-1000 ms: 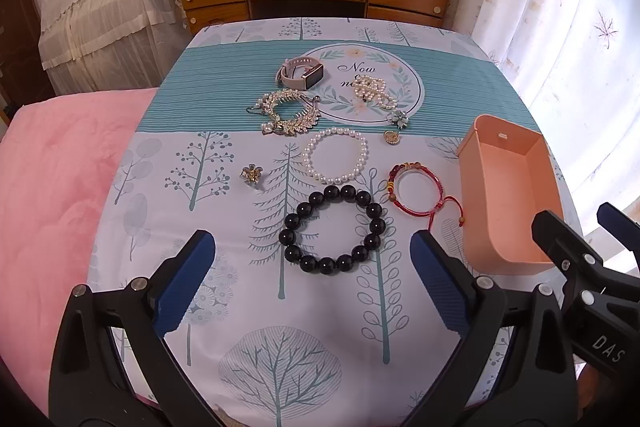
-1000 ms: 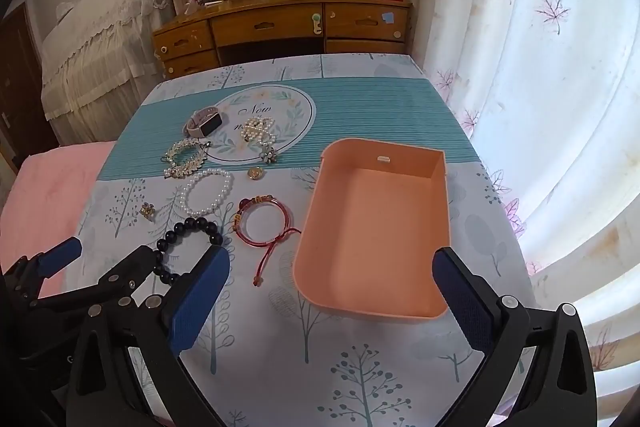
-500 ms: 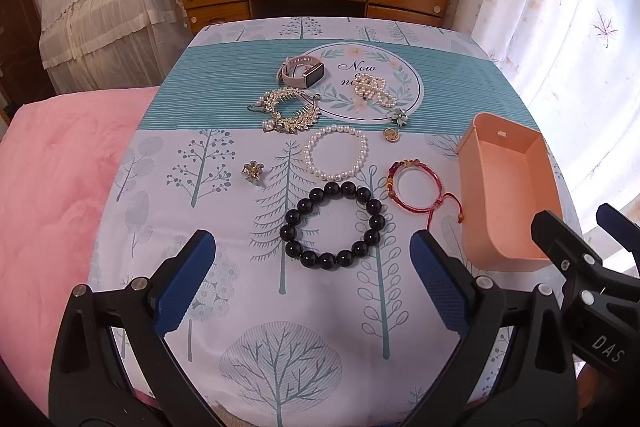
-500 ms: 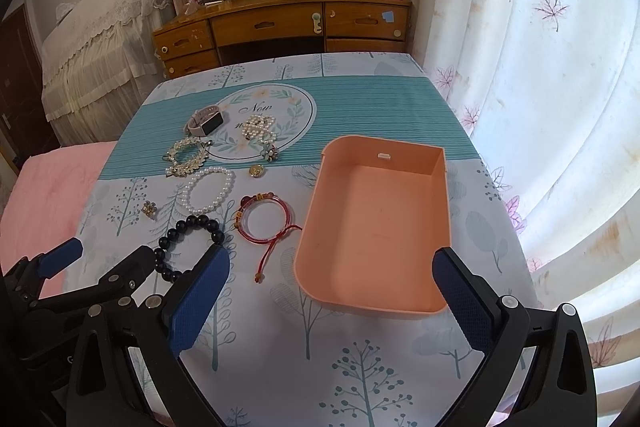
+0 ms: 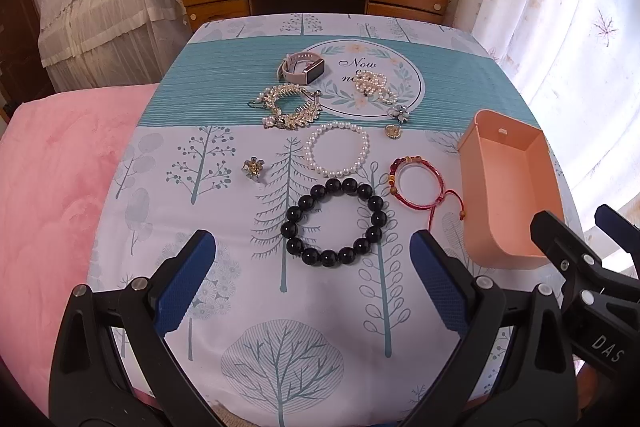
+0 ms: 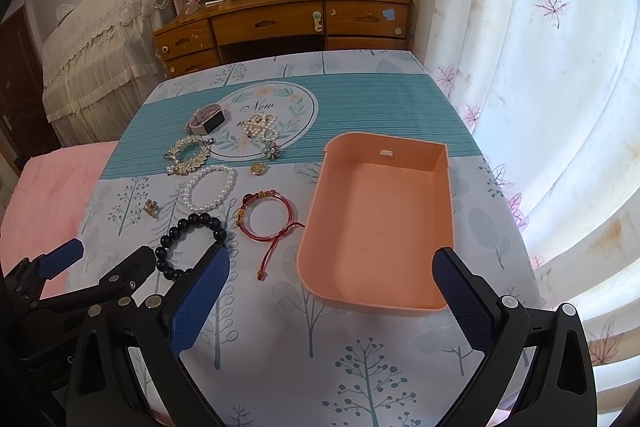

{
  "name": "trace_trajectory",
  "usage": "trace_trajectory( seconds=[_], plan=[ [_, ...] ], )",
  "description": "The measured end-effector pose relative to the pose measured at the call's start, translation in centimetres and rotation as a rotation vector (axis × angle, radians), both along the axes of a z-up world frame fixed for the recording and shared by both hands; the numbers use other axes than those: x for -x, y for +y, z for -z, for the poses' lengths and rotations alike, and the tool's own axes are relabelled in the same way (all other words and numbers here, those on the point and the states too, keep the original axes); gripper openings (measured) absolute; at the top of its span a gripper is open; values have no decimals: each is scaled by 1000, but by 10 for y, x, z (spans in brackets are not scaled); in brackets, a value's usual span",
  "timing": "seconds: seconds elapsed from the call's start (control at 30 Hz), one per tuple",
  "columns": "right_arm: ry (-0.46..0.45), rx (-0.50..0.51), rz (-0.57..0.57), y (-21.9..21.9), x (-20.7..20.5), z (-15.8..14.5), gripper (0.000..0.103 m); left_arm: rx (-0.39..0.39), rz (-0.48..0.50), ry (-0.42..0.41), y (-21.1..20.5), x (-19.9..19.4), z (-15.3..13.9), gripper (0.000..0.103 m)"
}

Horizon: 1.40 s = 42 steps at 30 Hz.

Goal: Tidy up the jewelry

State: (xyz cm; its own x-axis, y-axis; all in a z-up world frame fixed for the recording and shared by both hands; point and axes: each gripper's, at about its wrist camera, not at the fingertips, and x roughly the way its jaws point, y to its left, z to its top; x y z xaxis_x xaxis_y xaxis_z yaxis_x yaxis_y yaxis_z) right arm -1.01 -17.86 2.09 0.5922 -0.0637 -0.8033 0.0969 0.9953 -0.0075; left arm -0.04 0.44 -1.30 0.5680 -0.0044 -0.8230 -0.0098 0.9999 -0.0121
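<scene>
My left gripper (image 5: pixel 312 277) is spread wide above the ring of big black beads (image 5: pixel 333 223). I should pinch one side, then lift it into the empty orange plastic box (image 5: pixel 508 187).

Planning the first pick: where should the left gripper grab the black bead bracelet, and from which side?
Take the black bead bracelet at its near arc, coming straight down with the open left gripper, one finger inside the ring, one outside. It lies flat, and its far beads sit close to the pearl bracelet.
</scene>
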Motion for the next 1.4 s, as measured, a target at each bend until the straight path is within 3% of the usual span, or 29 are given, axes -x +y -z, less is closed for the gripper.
trace_trajectory(
  seconds=[1.4],
  plan=[
    [17,16,-49,17,-14,7,103,46,-12,28,18,-18,9,97]
  ],
)
